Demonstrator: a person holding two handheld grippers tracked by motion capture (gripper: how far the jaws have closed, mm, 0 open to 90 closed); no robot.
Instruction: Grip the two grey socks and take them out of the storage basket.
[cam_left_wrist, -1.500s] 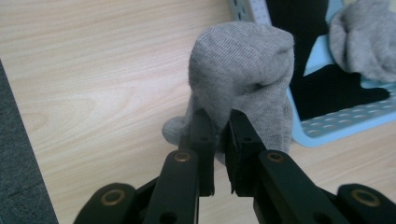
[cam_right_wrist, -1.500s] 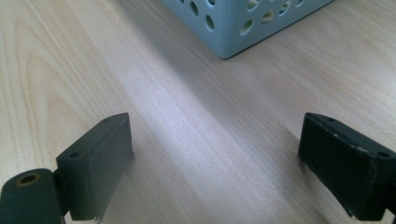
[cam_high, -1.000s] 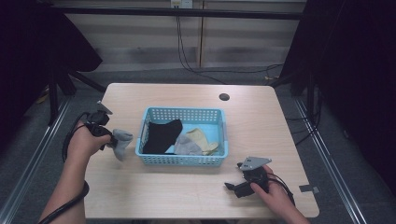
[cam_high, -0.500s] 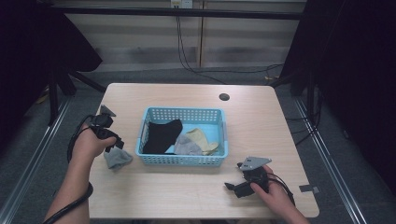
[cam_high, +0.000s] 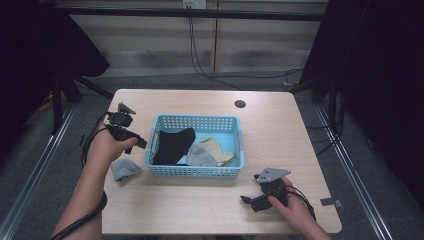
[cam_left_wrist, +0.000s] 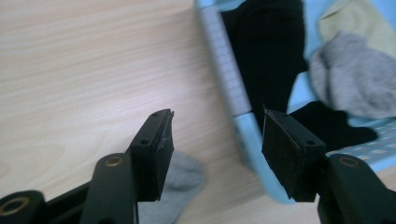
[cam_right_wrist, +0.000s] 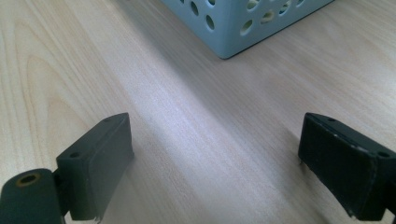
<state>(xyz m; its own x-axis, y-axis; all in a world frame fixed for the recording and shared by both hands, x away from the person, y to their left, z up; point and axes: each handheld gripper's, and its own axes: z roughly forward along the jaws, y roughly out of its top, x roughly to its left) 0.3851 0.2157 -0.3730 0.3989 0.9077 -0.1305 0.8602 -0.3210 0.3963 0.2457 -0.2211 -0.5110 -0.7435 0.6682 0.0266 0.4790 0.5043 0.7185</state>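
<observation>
A light blue perforated basket (cam_high: 192, 171) stands mid-table and holds a black sock (cam_high: 172, 145), a grey sock (cam_high: 200, 157) and a beige sock (cam_high: 216, 148). Another grey sock (cam_high: 125, 169) lies crumpled on the table left of the basket. My left gripper (cam_high: 140, 144) hovers above that sock, beside the basket's left wall. Its jaws have just been opening and nothing is between them. In the left gripper view the left gripper (cam_left_wrist: 217, 121) is open over the basket rim (cam_left_wrist: 229, 88), with the loose grey sock (cam_left_wrist: 182, 179) below. My right gripper (cam_right_wrist: 215, 123) is open, low over bare wood.
The right gripper (cam_high: 248, 200) sits near the table's front right, below the basket's corner (cam_right_wrist: 238, 23). A dark round hole (cam_high: 240, 104) marks the tabletop behind the basket. Cables trail from both grippers. A piece of tape (cam_high: 330, 202) lies at the right edge.
The left gripper opened and let go of the grey sock, which now lies on the table left of the basket. The left hand lifted and shifted away from it. The right hand stayed still.
</observation>
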